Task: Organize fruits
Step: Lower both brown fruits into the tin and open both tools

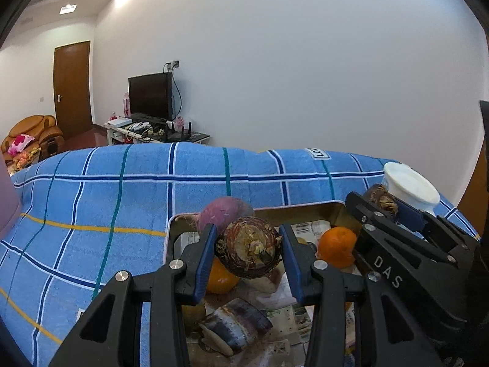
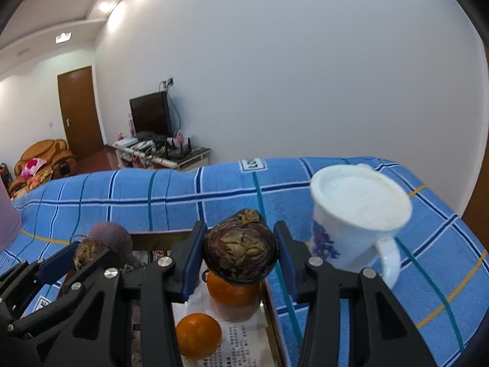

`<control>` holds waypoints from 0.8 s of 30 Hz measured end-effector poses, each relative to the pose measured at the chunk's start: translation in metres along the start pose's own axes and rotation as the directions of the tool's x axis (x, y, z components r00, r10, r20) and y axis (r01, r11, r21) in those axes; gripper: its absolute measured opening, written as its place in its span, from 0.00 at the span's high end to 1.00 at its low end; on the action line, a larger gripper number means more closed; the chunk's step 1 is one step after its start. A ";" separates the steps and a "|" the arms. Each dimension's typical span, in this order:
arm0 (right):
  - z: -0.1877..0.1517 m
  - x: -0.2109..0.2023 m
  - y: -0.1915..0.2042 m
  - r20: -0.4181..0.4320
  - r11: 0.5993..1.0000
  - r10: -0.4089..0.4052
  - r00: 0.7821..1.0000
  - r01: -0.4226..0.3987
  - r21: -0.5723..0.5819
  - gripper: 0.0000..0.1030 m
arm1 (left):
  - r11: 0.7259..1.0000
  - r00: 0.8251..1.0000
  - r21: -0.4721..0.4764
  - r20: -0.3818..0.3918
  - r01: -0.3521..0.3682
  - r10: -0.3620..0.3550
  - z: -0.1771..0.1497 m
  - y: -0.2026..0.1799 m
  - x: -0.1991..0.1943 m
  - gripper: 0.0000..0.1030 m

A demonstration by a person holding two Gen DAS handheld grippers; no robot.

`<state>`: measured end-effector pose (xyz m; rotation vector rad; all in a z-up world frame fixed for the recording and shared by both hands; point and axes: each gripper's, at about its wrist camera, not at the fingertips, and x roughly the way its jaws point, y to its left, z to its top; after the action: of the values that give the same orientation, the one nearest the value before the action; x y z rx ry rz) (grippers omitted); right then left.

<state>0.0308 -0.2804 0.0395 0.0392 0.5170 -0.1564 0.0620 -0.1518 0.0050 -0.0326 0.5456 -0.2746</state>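
My left gripper (image 1: 249,252) is shut on a dark brown mangosteen (image 1: 249,249), held above a metal tray (image 1: 305,209) lined with newspaper. My right gripper (image 2: 240,250) is shut on a second mangosteen (image 2: 241,252), also held over the tray (image 2: 270,299). Each gripper shows in the other's view, the right gripper at the right (image 1: 388,208) and the left gripper at the left (image 2: 88,252). In the tray lie oranges (image 1: 337,246) (image 2: 198,335) (image 2: 233,290), a purple round root (image 1: 223,214) (image 2: 111,235) and a cut dark piece (image 1: 237,321).
The tray sits on a blue checked towel (image 1: 107,202) over a table. A white mug (image 2: 357,220) with a blue pattern stands just right of the tray; it also shows in the left wrist view (image 1: 409,188). A pink container (image 1: 7,202) is at the far left edge.
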 end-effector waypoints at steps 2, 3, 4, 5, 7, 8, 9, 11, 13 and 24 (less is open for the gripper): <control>-0.001 0.006 -0.001 -0.025 1.000 0.011 1.000 -0.011 0.004 0.54 | 1.000 1.000 0.016 0.004 -0.013 0.013 -0.001 -0.002 -0.001 0.58; -0.002 0.010 -0.003 -0.041 1.000 0.019 0.999 -0.018 0.010 0.54 | 0.999 1.000 0.027 0.007 -0.020 0.019 -0.001 -0.004 -0.001 0.58; -0.002 0.013 -0.004 -0.055 1.000 0.025 0.998 -0.024 0.013 0.54 | 0.999 1.000 0.040 0.011 -0.027 0.026 -0.002 -0.006 -0.001 0.58; -0.003 0.016 -0.005 -0.070 0.999 0.032 0.997 -0.031 0.014 0.54 | 0.999 1.000 0.043 0.011 -0.029 0.029 -0.002 -0.006 -0.001 0.58; -0.003 0.019 -0.005 -0.088 0.999 0.051 0.995 -0.050 0.017 0.53 | 0.999 1.000 0.038 0.010 -0.029 0.028 -0.003 -0.005 -0.002 0.58; -0.004 0.021 -0.005 -0.099 0.998 0.067 0.993 -0.066 0.014 0.53 | 0.999 0.999 0.037 0.010 -0.032 0.031 -0.003 -0.004 -0.002 0.58; -0.004 0.023 -0.006 -0.110 0.997 0.079 0.991 -0.078 0.012 0.52 | 0.999 0.999 0.039 0.011 -0.034 0.034 -0.003 -0.004 -0.003 0.58; -0.004 0.024 -0.006 -0.111 0.996 0.087 0.990 -0.087 0.003 0.52 | 0.998 0.999 0.044 0.012 -0.035 0.035 -0.003 -0.006 -0.004 0.58; -0.004 0.024 -0.007 -0.109 0.995 0.101 0.989 -0.101 0.003 0.52 | 0.998 0.999 0.045 0.013 -0.037 0.036 -0.003 -0.005 -0.005 0.58; -0.007 0.015 -0.004 -0.095 0.984 0.171 0.981 -0.174 -0.023 0.26 | 1.000 0.999 -0.002 0.033 -0.019 0.019 0.003 0.009 -0.013 0.58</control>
<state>0.0394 -0.2864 0.0262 0.0609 0.6055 0.0237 0.0546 -0.1396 0.0131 -0.0337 0.5133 -0.2545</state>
